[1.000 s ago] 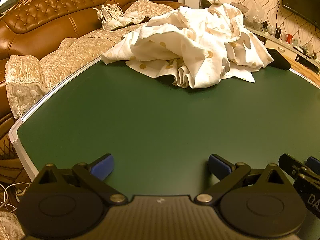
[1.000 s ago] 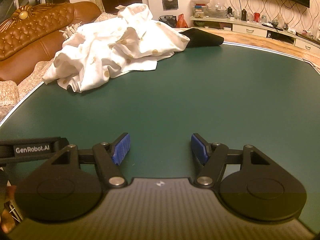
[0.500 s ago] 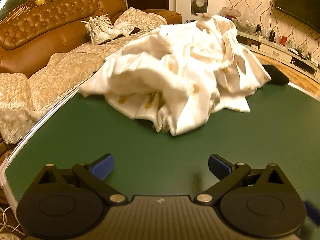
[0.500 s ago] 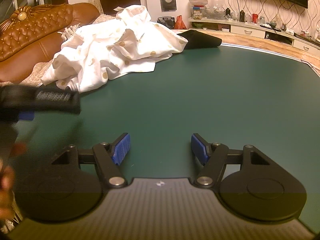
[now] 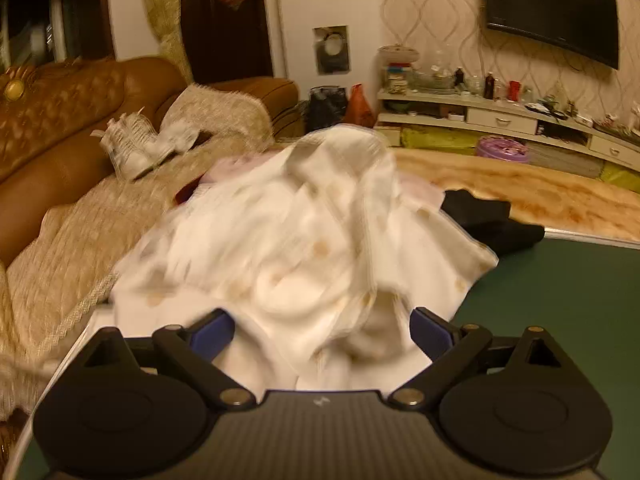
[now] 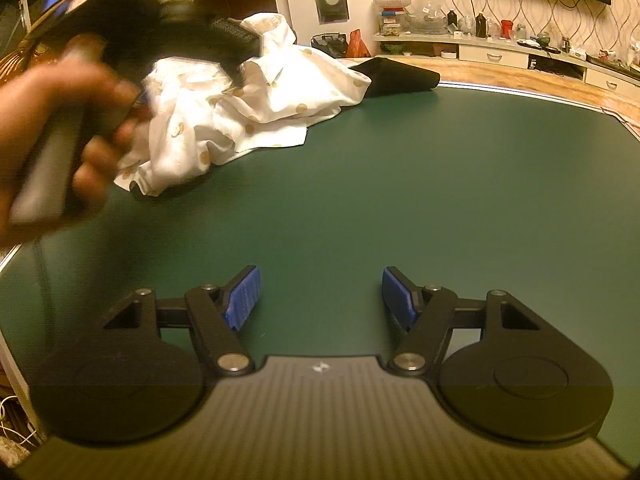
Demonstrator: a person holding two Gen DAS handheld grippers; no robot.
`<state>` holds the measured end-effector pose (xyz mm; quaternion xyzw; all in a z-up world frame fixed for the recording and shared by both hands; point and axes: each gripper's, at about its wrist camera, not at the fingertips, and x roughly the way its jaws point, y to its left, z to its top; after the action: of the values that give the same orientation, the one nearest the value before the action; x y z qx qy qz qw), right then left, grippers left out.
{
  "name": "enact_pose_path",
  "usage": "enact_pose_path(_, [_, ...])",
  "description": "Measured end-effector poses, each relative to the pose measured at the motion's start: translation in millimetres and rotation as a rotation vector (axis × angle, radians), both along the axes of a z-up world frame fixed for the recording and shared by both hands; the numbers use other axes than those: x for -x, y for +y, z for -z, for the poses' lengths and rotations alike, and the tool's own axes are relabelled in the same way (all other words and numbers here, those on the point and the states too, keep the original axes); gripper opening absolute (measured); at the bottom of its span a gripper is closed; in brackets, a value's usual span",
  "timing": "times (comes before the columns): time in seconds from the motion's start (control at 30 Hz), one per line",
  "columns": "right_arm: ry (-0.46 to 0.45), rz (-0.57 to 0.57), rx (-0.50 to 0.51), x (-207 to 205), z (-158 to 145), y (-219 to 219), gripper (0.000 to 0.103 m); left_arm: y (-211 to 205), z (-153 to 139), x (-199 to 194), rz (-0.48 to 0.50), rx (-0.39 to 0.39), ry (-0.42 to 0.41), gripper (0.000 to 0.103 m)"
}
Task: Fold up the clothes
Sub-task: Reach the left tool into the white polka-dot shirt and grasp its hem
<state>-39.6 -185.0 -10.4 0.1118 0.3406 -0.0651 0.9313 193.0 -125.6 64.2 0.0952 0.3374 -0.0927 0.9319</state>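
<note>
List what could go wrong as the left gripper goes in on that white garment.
1. The white dotted garment is a crumpled heap; the open left gripper may pinch several layers rather than one edge.
2. The black cloth lies against the heap and could be dragged along.
3. The heap sits near the green table edge by the sofa; a pull might slide it off.
</note>
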Motion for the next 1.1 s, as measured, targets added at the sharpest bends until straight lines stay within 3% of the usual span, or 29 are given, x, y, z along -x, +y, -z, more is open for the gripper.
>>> enact_pose_path(0.1, [0.0, 0.005, 0.001, -1, 1, -1, 0.075, -18, 7, -14, 0.023, -0.046, 0.019, 0.083])
enact_pose_path(0.17, [-0.002, 0.01, -0.002, -1, 1, -2, 0.075, -30, 11, -23, 0.038, -0.077, 0.032, 0.082])
enact_pose_path(0.23, [-0.003, 0.012, -0.006, -1, 1, -2, 0.075, -42, 16, -33, 0.053, -0.108, 0.044, 0.072])
enact_pose_path(0.3, [-0.004, 0.012, -0.008, -1, 1, -2, 0.075, -51, 21, -42, 0.062, -0.129, 0.065, 0.019])
enact_pose_path(0.4, [-0.006, 0.02, -0.012, 0, 1, -4, 0.075, -42, 25, -42, 0.047, -0.087, 0.101, 0.007])
enact_pose_path(0.5, [-0.01, 0.027, -0.023, 1, 1, -6, 0.075, -27, 15, -17, 0.072, -0.067, 0.07, 0.005])
enact_pose_path(0.67, [-0.02, 0.033, -0.047, 2, 1, -11, 0.075, 30, -18, 62, 0.136, 0.025, 0.041, 0.005])
enact_pose_path(0.93, [-0.031, 0.032, -0.083, 5, -1, -19, 0.075, 140, -29, 202, 0.131, 0.043, 0.138, 0.005])
enact_pose_path(1.1, [-0.028, 0.027, -0.107, 9, -2, -26, 0.075, 198, -20, 277, 0.113, -0.01, 0.238, 0.006])
